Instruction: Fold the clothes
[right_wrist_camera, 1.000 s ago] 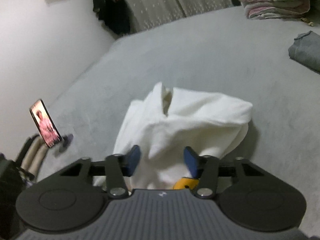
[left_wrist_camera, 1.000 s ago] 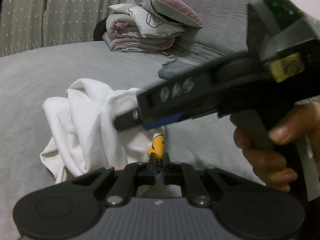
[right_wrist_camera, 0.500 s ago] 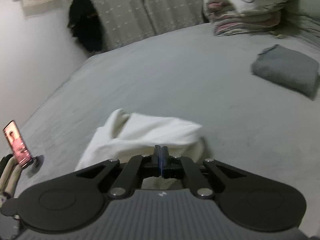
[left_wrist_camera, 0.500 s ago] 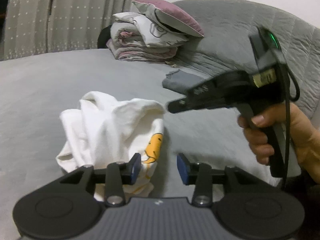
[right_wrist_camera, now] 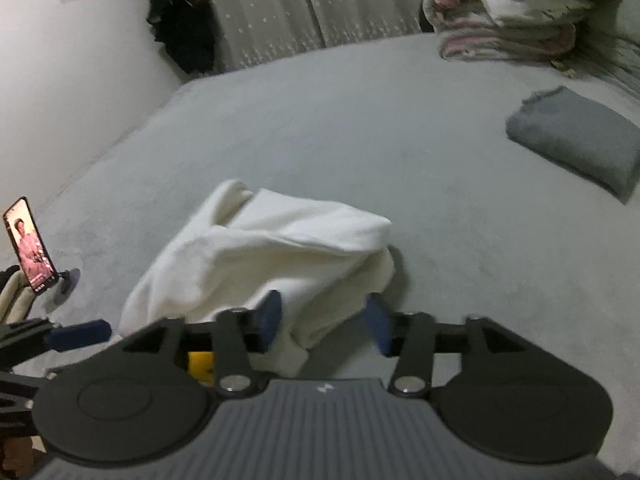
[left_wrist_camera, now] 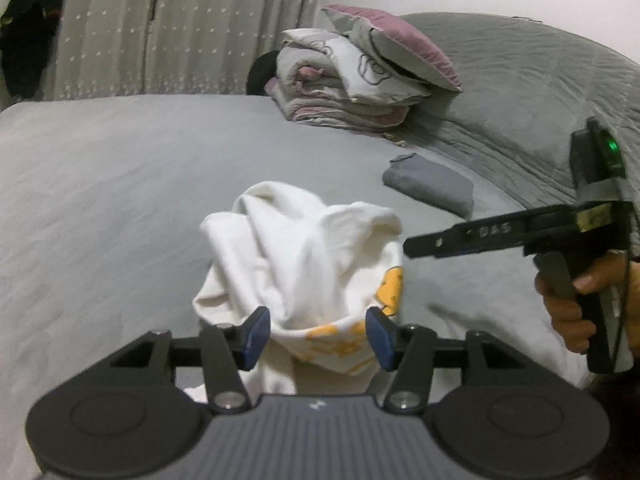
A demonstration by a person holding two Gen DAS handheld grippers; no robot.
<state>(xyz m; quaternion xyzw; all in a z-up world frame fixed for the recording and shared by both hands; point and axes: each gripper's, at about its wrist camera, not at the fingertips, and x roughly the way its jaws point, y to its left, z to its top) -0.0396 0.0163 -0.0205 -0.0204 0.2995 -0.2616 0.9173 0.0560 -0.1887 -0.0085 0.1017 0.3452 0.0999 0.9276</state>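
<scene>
A crumpled white garment with a yellow print (left_wrist_camera: 304,256) lies bunched on the grey bed (left_wrist_camera: 100,200). My left gripper (left_wrist_camera: 318,336) is at its near edge. Its jaws are opening, and the printed hem lies loose between the blue pads. In the right wrist view the same garment (right_wrist_camera: 272,248) lies just ahead of my right gripper (right_wrist_camera: 323,324). Its jaws are opening too, with a fold of white cloth between them and not pinched. From the left wrist view the right gripper (left_wrist_camera: 412,246) shows side-on, to the right of the garment, held by a hand (left_wrist_camera: 568,312).
A folded grey garment (right_wrist_camera: 576,144) lies on the bed at the right. Stacked quilts and a pillow (left_wrist_camera: 360,80) sit at the far side by the padded headboard (left_wrist_camera: 540,92). A phone on a stand (right_wrist_camera: 30,252) is at the bed's left edge. Curtains (left_wrist_camera: 180,28) hang behind.
The left gripper, shut on the garment's edge a second ago, has opened. The right gripper closed, then opened again, and drew away to the right of the heap. The garment settled onto the bed.
</scene>
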